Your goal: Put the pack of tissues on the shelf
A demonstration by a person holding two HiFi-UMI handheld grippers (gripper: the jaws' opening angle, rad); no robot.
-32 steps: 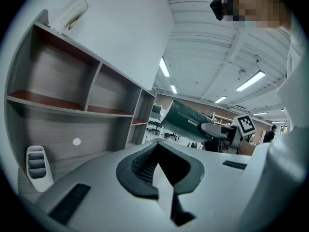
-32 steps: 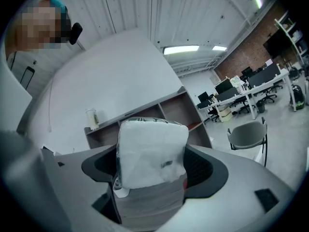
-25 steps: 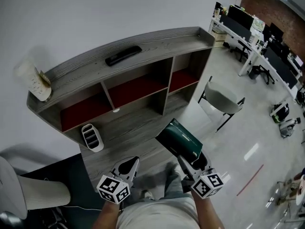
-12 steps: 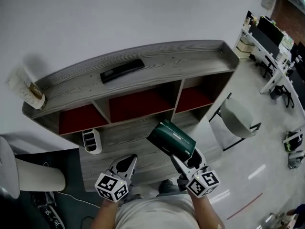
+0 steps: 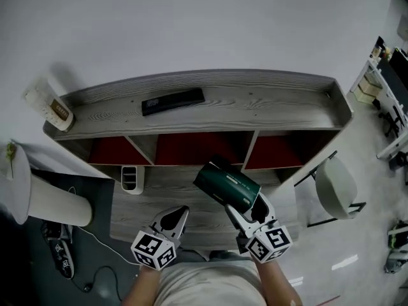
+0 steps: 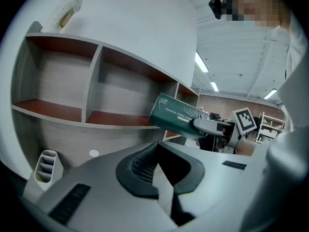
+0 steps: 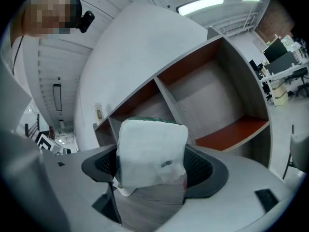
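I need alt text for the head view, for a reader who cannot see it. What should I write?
Seen from above, the right tongs hold a dark green pack of tissues in front of a grey shelf unit with red-floored compartments. The left tongs are beside them, holding nothing; a black remote lies on top.

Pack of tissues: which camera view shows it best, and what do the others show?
The left gripper view: the pack of tissues shows side-on, its green face and print clear. The head view shows its green top from above; the right gripper view only its white end.
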